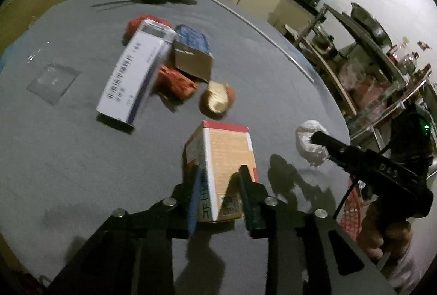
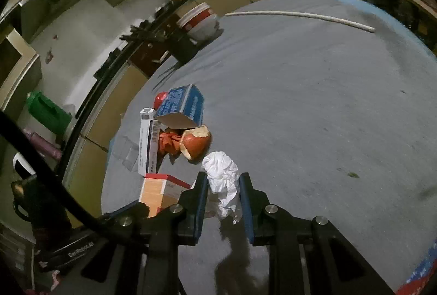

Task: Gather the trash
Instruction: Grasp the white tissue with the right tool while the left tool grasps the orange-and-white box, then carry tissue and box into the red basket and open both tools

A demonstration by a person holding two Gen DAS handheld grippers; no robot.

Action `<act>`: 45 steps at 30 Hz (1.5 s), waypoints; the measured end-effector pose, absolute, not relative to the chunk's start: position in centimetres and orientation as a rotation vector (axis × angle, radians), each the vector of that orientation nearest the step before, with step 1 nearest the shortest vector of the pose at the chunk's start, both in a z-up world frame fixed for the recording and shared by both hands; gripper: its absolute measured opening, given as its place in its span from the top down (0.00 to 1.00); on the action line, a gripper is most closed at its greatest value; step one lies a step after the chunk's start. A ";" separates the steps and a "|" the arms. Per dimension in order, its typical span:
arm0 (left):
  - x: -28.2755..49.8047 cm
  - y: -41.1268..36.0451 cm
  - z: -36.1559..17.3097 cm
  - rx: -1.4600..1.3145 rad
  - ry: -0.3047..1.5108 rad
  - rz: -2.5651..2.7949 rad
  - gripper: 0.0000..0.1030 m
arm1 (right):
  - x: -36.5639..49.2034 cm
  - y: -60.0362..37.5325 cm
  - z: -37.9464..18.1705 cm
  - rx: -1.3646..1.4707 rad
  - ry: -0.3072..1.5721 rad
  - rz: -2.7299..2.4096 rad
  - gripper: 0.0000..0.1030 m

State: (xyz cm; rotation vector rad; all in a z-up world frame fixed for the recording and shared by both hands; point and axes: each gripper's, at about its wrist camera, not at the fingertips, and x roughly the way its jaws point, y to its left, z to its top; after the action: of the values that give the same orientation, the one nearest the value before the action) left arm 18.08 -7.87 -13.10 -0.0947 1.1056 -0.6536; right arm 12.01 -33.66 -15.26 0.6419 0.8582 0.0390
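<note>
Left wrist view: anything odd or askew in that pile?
Yes. The white box lies tilted, propped on the red wrapper, and the blue box leans open-ended against it. An orange peel sits loose beside them. Nothing looks spilled.

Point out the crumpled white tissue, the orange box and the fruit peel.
crumpled white tissue [image 2: 221, 180], right wrist view, on its middle folds.
orange box [image 1: 229, 155], left wrist view, on its broad orange face.
fruit peel [image 1: 217, 99], left wrist view, on its pale inner side.
</note>
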 end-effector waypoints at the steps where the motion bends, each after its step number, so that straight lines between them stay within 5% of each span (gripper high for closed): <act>1: 18.0 -8.0 -13.1 -0.088 1.119 -0.646 0.55 | 11.5 -33.9 -15.1 0.645 0.853 0.033 0.75; 4: 17.6 -7.8 -12.2 -0.090 1.112 -0.590 0.35 | 9.6 -35.0 -14.5 0.654 0.831 0.012 0.75; 10: 17.0 -9.5 -10.9 -0.047 1.070 -0.547 0.28 | 6.6 -36.8 -13.4 0.669 0.788 -0.014 0.75; 16: 17.8 -11.5 -12.6 0.018 1.099 -0.481 0.29 | 4.5 -37.5 -12.3 0.662 0.749 -0.027 0.75; 17: 18.0 -11.4 -12.9 0.005 1.106 -0.478 0.33 | 4.1 -37.7 -12.1 0.662 0.742 -0.030 0.75; 18: 18.1 -11.2 -13.1 -0.005 1.115 -0.479 0.50 | 3.8 -37.8 -12.0 0.662 0.737 -0.033 0.75; 19: 18.2 -11.1 -13.4 -0.018 1.127 -0.485 0.51 | 3.3 -38.1 -11.7 0.662 0.730 -0.039 0.75; 29: 14.0 -12.9 -11.5 0.045 1.058 -0.579 0.52 | -3.3 -41.5 -11.4 0.698 0.674 -0.130 0.75; 45: 1.4 -28.7 -10.1 0.340 1.017 -1.085 0.52 | -17.1 -49.1 -13.9 0.846 0.636 -0.419 0.75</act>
State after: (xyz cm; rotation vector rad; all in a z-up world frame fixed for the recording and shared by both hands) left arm 1.38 -28.74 -10.12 0.3395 1.0166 -1.0851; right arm -17.15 -49.15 -13.95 0.8456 0.6362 -0.4188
